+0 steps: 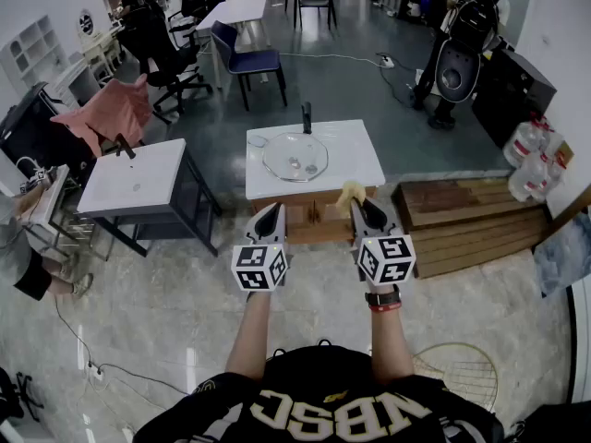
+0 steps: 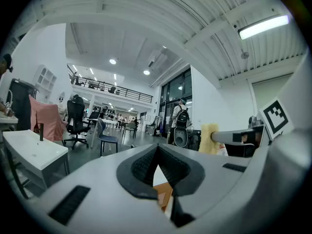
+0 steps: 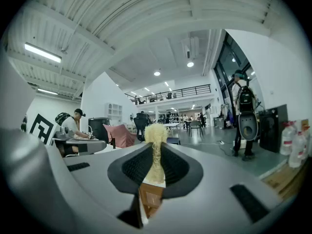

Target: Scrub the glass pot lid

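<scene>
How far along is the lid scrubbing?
Done: the right tongs already grip a yellow sponge. In hand: both tongs hover short of the white table; the left tongs are shut and empty. Left: all the scrubbing, since the glass pot lid lies untouched on the table.

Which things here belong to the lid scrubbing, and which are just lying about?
Job: glass pot lid on the white table; yellow sponge clamped in the right gripper; left gripper, shut and empty.
Lying about: second white table; pink cloth; blue chair; wooden boards; water bottles.
</scene>
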The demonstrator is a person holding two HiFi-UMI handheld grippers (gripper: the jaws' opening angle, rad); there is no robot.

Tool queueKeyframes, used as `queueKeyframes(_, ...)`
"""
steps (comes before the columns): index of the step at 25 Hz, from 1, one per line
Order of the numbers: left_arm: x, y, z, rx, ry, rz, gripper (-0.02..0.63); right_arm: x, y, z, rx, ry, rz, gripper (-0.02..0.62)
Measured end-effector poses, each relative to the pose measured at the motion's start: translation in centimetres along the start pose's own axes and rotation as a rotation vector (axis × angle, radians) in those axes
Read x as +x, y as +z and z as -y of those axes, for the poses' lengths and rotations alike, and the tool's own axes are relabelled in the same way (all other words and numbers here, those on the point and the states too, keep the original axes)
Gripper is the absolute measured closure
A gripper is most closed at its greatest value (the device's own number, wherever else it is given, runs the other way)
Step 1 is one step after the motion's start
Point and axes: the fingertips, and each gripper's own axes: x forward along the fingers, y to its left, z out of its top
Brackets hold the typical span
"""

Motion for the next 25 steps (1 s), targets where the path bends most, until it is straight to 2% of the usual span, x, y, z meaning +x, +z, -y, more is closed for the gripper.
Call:
queueKeyframes(11, 1.5, -0.4, 3.0, 0.008, 0.016, 0.021, 0.592, -0.8, -0.7, 3.3, 0.032, 0.011, 0.01, 0.538)
queueKeyframes(15, 1.8, -1.5, 3.4, -0.022, 0.023, 0.009, 0.592, -0.2, -1.6, 4.0, 0.041, 0.029, 0.01, 0.538)
queueKeyframes(20, 2.9, -3.8, 2.5, -0.039, 0.041, -0.027, 0.592, 1.6, -3.2, 4.1, 0.05, 0.061, -0.011, 0.538)
queueKeyframes(25, 6.0, -4.9, -0.2, -0.046, 0.048, -0.046, 0.592, 5.4, -4.8, 4.4, 0.063, 0.068, -0.043, 0.538)
